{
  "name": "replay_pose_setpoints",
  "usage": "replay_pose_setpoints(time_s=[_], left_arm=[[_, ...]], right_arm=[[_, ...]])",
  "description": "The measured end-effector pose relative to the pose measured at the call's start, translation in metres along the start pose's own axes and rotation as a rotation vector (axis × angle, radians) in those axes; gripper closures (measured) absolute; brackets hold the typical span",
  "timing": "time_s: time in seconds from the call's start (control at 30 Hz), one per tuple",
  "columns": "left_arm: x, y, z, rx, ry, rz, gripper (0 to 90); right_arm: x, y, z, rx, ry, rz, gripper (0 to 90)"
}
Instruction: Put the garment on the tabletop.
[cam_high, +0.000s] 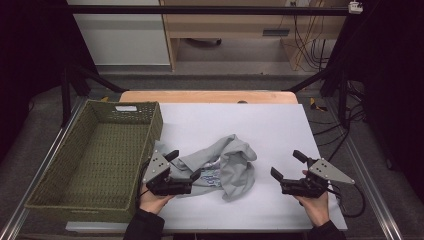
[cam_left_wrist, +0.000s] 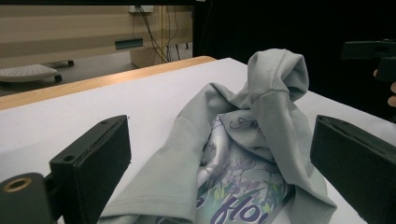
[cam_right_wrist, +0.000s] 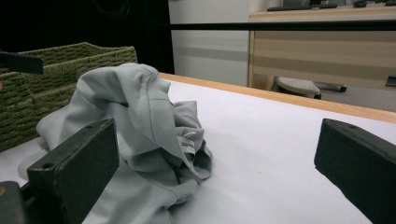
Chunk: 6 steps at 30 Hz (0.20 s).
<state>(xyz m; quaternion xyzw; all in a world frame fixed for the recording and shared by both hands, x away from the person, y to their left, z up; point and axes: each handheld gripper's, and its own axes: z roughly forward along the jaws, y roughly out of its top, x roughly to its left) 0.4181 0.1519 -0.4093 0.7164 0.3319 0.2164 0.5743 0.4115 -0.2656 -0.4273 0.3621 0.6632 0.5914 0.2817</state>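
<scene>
A crumpled grey T-shirt with a floral print lies on the white table near its middle. My left gripper is open at the shirt's left edge, its jaws straddling the cloth without closing on it. The printed part faces up between the jaws. My right gripper is open to the right of the shirt, a short gap away, nothing between its jaws. In the right gripper view the shirt bunches up ahead on the left, a small white label showing.
A green woven basket with nothing in it stands along the table's left side, close to the shirt. The wooden table edge runs along the back. Bare white surface spreads behind and right of the shirt.
</scene>
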Motion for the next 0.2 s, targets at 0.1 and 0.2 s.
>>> replay_pose_setpoints(time_s=[0.1,0.2], left_arm=[[0.0005,-0.0005,-0.0005,0.000,0.001,0.003,4.3],[0.0008,-0.0021,-0.0002,0.004,0.003,0.006,4.2]], right_arm=[[-0.0002,-0.0005,-0.0002,0.000,-0.002,0.008,0.5],[-0.0007,-0.0010,-0.0003,0.003,-0.002,0.011,0.5]])
